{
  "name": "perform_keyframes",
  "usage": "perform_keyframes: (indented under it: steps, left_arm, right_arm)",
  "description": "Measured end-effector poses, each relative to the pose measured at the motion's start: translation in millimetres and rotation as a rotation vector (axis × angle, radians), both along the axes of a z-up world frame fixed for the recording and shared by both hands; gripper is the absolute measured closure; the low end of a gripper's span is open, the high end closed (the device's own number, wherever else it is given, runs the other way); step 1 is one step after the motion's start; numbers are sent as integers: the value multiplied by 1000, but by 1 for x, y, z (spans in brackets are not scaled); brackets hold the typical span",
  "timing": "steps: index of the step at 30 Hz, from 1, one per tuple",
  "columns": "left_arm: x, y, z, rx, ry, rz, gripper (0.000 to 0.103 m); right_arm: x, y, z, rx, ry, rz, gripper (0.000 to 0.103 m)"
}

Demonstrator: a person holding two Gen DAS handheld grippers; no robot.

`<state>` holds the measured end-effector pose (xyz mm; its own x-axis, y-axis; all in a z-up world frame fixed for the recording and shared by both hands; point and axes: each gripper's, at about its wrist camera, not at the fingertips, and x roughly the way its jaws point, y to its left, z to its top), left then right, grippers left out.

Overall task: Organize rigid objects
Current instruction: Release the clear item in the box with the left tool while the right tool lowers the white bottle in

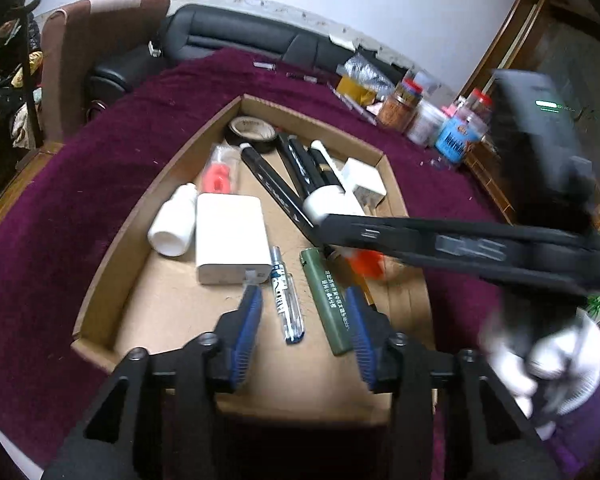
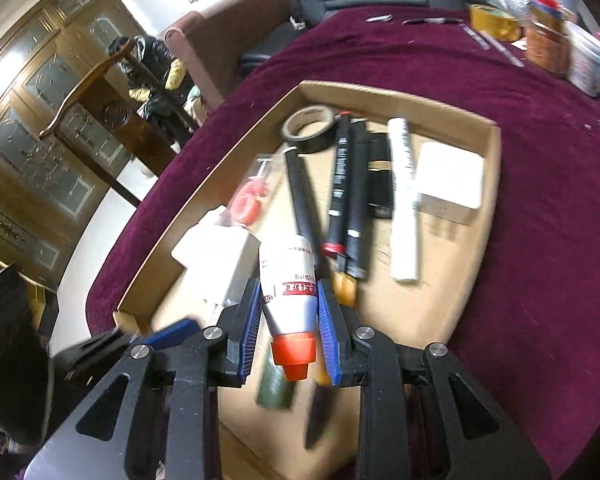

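Right gripper (image 2: 288, 320) clamps the glue bottle (image 2: 290, 284); left gripper (image 1: 304, 320) stands apart, empty.

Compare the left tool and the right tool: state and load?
The left tool is open with nothing gripped, its pads hanging over a clear pen tube and green lighter lying in the cardboard tray. The right tool is shut on a white bottle with an orange cap. Both have blue ribbed pads and hang over the tray.
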<state>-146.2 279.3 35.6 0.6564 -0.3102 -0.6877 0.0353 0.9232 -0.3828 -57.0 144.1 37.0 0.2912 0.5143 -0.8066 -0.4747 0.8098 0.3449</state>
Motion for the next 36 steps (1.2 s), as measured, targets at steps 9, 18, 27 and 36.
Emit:
perform_keyframes:
  steps: [9, 18, 27, 36]
  left_arm:
    - [-14, 23, 9, 37, -29, 65, 44]
    - [-16, 5, 22, 156, -34, 119, 38]
    - [-18, -38, 46, 349, -93, 205, 26]
    - [-20, -74, 53, 428, -94, 188, 26]
  right_arm:
    - [19, 28, -17, -19, 5, -3, 77]
    - [-23, -45, 31, 90, -180, -130, 72]
    - [-79, -106, 52, -19, -466, -350, 35]
    - [-92, -140, 40, -45, -450, -390, 34]
